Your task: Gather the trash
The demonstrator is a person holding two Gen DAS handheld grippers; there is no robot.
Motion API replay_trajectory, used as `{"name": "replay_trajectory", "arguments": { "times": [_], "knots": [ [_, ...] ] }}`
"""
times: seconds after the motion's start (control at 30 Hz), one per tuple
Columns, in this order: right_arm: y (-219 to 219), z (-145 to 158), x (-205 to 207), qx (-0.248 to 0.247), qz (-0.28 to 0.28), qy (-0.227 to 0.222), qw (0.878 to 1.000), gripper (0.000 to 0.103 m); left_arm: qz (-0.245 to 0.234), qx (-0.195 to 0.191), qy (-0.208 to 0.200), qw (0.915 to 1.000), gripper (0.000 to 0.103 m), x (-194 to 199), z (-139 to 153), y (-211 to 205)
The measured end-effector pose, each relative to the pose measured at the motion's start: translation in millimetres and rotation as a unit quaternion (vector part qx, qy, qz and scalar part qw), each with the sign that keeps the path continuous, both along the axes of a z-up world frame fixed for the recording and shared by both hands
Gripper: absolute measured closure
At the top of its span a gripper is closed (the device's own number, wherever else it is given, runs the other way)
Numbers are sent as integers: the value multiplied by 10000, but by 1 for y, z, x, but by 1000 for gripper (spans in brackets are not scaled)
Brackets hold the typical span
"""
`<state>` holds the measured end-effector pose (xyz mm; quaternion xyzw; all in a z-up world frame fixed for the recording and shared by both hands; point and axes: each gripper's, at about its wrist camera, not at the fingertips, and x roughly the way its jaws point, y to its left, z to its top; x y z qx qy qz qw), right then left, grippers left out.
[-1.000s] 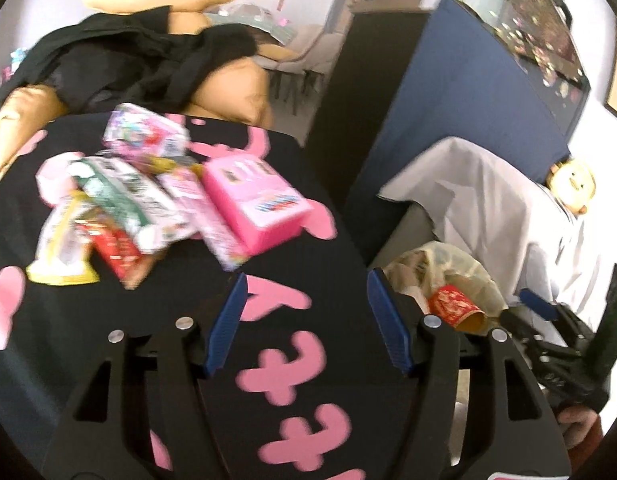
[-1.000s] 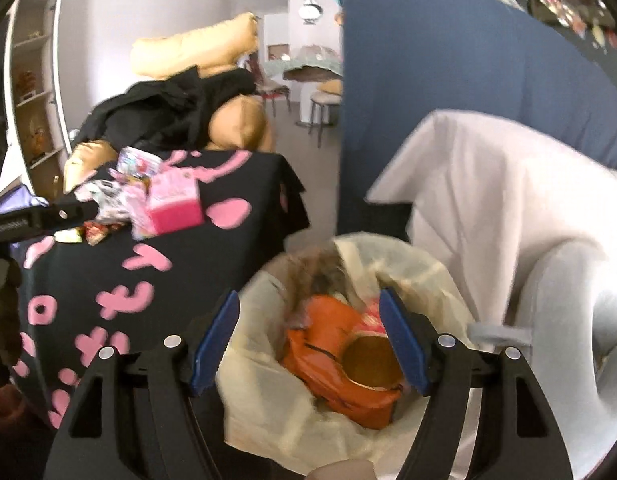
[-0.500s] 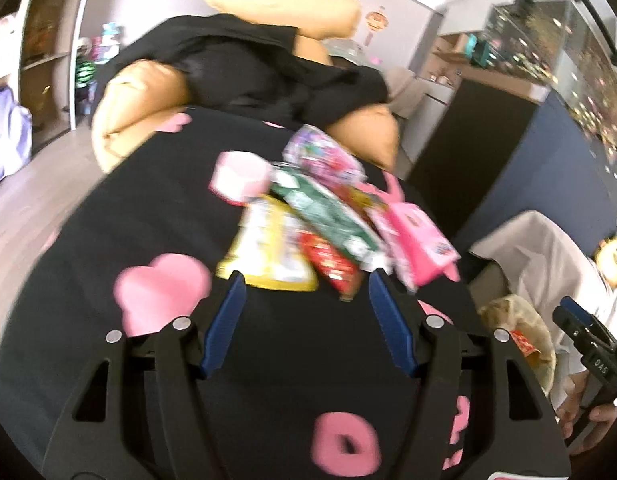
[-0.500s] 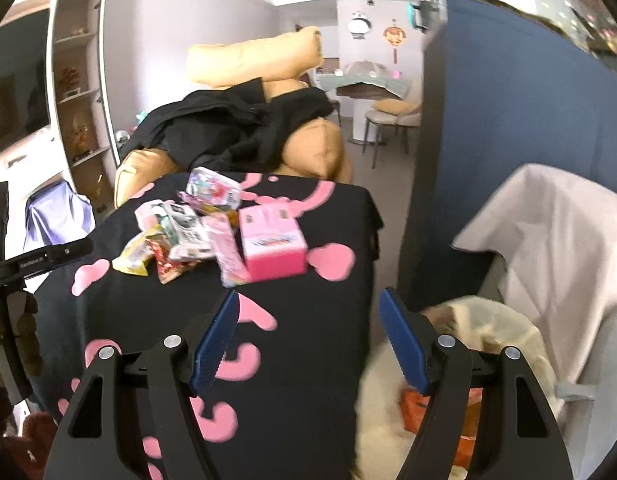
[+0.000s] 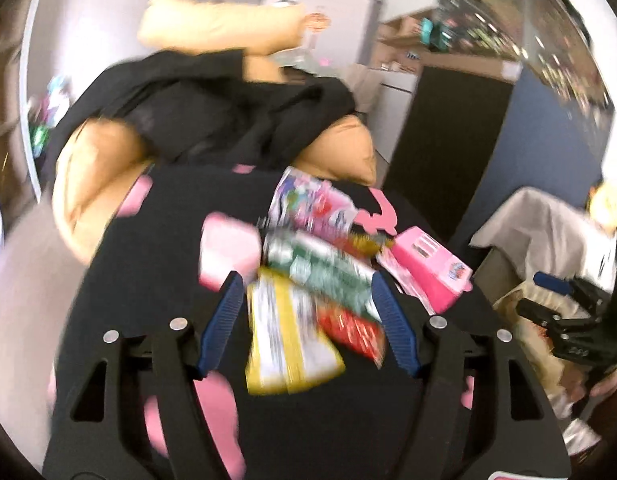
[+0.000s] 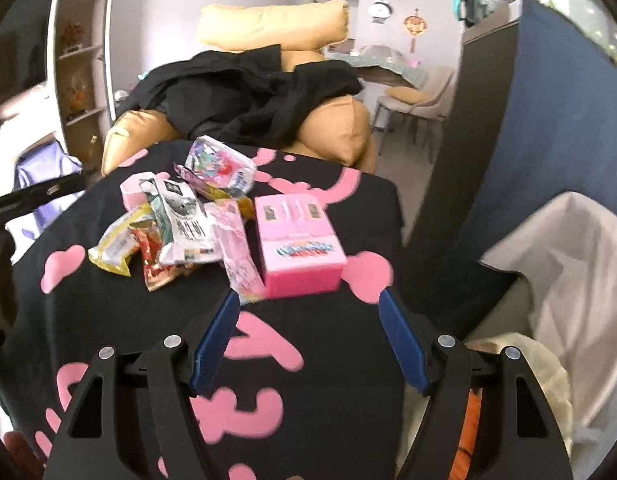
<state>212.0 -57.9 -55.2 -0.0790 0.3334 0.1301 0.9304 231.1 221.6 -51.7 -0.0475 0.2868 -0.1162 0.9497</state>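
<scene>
A pile of snack wrappers lies on a black table with pink shapes [image 6: 328, 344]. My left gripper [image 5: 306, 312] is open, its jaws either side of a yellow packet [image 5: 286, 344] and a red wrapper [image 5: 354, 332]; a green-and-white packet [image 5: 320, 276] lies just beyond. My right gripper [image 6: 308, 320] is open and empty, just short of a pink box [image 6: 300, 236] and a pink wrapper [image 6: 238, 256]. The yellow packet [image 6: 116, 246], red wrapper [image 6: 158, 260] and green-and-white packet [image 6: 182, 224] lie left of them. The left wrist view is blurred.
A lined trash bin [image 6: 524, 384] stands right of the table, with orange trash inside [image 6: 470, 420]. A white cloth [image 6: 568, 264] drapes a chair beside it. Tan cushions with a black garment [image 6: 252, 92] lie behind the table. A blue partition [image 6: 548, 100] stands right.
My left gripper has moved forward over the pile, so the yellow and red wrappers now lie between its jaws. My right gripper has swung from the trash bin to the table, toward the pink box.
</scene>
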Motion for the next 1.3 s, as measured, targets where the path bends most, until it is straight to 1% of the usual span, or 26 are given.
{"name": "replay_trajectory", "arguments": {
  "times": [0.07,0.17,0.23,0.3,0.37,0.43,0.47,0.5,0.53,0.6,0.7,0.73,0.77,0.83,0.9,0.93,0.97,1.0,1.03,1.07,1.17,1.23,1.3],
  "knots": [
    [1,-4,14,139,186,-66,9997,35,-169,237,-20,9996,40,33,3,-5],
    [5,-9,36,62,107,-156,9998,35,-383,332,284,9983,40,95,3,-9],
    [8,-12,51,-67,104,-61,9999,35,-516,380,517,9966,40,129,0,-12],
    [8,-14,62,-74,90,37,9999,35,-626,398,805,9940,40,167,-6,-14],
    [4,-16,74,36,71,229,9997,35,-778,414,1046,9906,40,196,-14,-17],
    [0,-20,83,141,98,389,9991,35,-950,471,1355,9851,40,221,-25,-24],
    [-1,-22,85,122,116,425,9990,35,-992,498,1445,9833,42,227,-28,-26],
    [-1,-26,86,63,121,446,9989,35,-1054,502,1521,9814,56,233,-32,-30],
    [-1,-27,87,24,134,452,9989,35,-1115,464,1549,9805,64,234,-34,-32],
    [0,-32,86,-51,203,458,9987,35,-1146,426,1479,9814,89,228,-32,-36],
    [3,-34,84,-9,210,508,9985,36,-1060,399,1248,9857,95,200,-21,-39],
    [5,-35,84,64,226,571,9981,37,-995,356,1204,9871,96,191,-17,-37],
    [6,-35,84,149,251,623,9976,41,-929,255,1163,9885,96,180,-11,-34],
    [13,-35,83,310,372,739,9961,44,-683,68,1027,9923,96,155,3,-23],
    [23,-35,80,322,484,741,9956,46,-458,-130,894,9949,96,130,17,-10],
    [31,-34,79,278,580,712,9954,51,-337,-274,842,9955,96,115,23,-3],
    [37,-35,79,231,658,694,9951,54,-263,-388,816,9956,96,104,27,3],
    [44,-35,78,205,748,685,9946,56,-166,-575,798,9950,96,89,30,10],
    [51,-35,77,205,839,685,9939,61,-116,-757,799,9939,96,77,32,17],
    [57,-35,77,201,917,687,9932,65,-78,-935,795,9924,96,61,32,24],
    [76,-39,73,70,1099,633,9919,67,179,-993,787,9918,96,26,24,35],
    [85,-46,71,-201,1090,587,9921,67,326,-1102,897,9893,96,10,13,40],
    [88,-54,70,-316,1068,591,9920,67,447,-1334,1062,9843,96,-4,-2,45]
  ]
}}
